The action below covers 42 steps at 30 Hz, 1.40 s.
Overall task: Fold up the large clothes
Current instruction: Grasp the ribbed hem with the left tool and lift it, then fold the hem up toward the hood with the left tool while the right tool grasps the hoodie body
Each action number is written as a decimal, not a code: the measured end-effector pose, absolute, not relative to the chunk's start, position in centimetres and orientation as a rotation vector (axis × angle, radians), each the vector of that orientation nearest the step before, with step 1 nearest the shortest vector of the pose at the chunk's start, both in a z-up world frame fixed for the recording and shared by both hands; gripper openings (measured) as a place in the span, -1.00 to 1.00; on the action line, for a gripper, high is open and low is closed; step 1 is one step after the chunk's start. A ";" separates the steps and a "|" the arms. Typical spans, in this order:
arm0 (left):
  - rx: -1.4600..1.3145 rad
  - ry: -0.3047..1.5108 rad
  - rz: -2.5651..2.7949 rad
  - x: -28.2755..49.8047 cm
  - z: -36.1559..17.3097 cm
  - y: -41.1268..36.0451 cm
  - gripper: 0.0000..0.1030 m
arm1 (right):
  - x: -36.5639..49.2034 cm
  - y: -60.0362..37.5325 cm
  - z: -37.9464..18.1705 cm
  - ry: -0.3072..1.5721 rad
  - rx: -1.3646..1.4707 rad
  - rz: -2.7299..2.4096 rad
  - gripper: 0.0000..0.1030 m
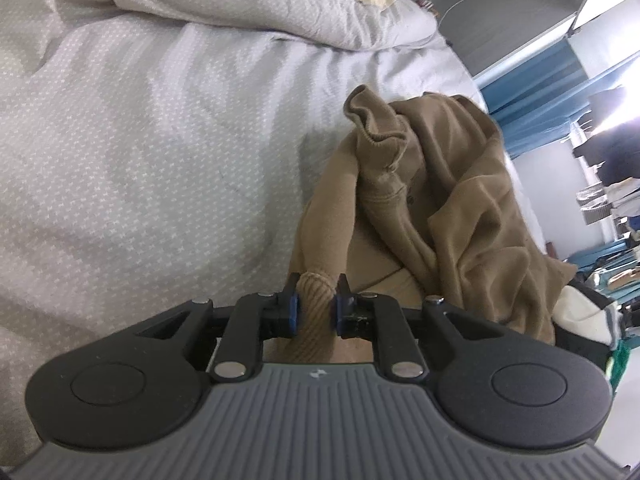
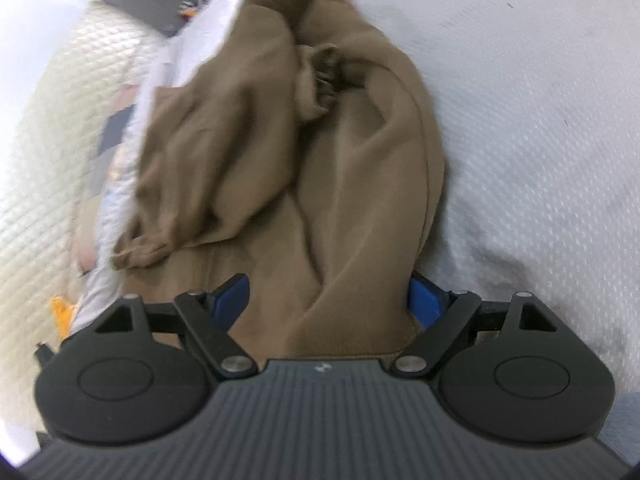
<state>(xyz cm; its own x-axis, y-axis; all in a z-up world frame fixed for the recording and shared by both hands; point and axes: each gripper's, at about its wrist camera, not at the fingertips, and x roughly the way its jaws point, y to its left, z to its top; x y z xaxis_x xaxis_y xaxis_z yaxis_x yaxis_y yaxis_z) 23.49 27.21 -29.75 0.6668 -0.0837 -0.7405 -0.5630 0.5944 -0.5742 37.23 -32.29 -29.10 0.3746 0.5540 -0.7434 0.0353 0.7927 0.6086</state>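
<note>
A large tan sweater (image 1: 448, 200) lies crumpled on the grey patterned bedsheet (image 1: 152, 152). My left gripper (image 1: 316, 308) is shut on a ribbed cuff or hem (image 1: 316, 300) of the sweater, which bunches between the blue pads. In the right wrist view the same sweater (image 2: 320, 168) spreads ahead. My right gripper (image 2: 326, 300) stands wide open with a thick fold of the sweater lying between its blue pads (image 2: 424, 300). The view is blurred.
A rumpled grey duvet (image 1: 248, 4) is heaped at the far side of the bed. A cream quilted cover (image 2: 52, 152) lies left in the right wrist view. Shelves and blue furniture (image 1: 592, 184) stand beyond the bed's edge.
</note>
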 end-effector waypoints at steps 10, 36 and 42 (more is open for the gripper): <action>-0.924 0.906 0.378 24.2 -31.2 27.7 -0.20 | 38.8 -28.8 -31.2 1.233 0.488 0.350 0.64; -1.047 0.725 0.193 21.9 -27.0 28.1 -0.83 | 38.2 -30.0 -26.7 1.067 0.574 0.543 -0.49; -1.115 0.645 0.136 21.3 -24.6 28.4 -0.84 | 39.4 -31.4 -24.4 0.937 0.636 0.631 -0.51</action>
<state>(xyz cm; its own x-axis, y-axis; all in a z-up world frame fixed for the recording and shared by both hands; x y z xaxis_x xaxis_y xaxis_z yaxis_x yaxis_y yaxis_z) 21.33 28.44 -24.63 0.8112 -0.2110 -0.5453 -0.4135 0.4524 -0.7902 39.37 -31.39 -24.35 0.4469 0.7268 -0.5215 -0.2099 0.6519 0.7287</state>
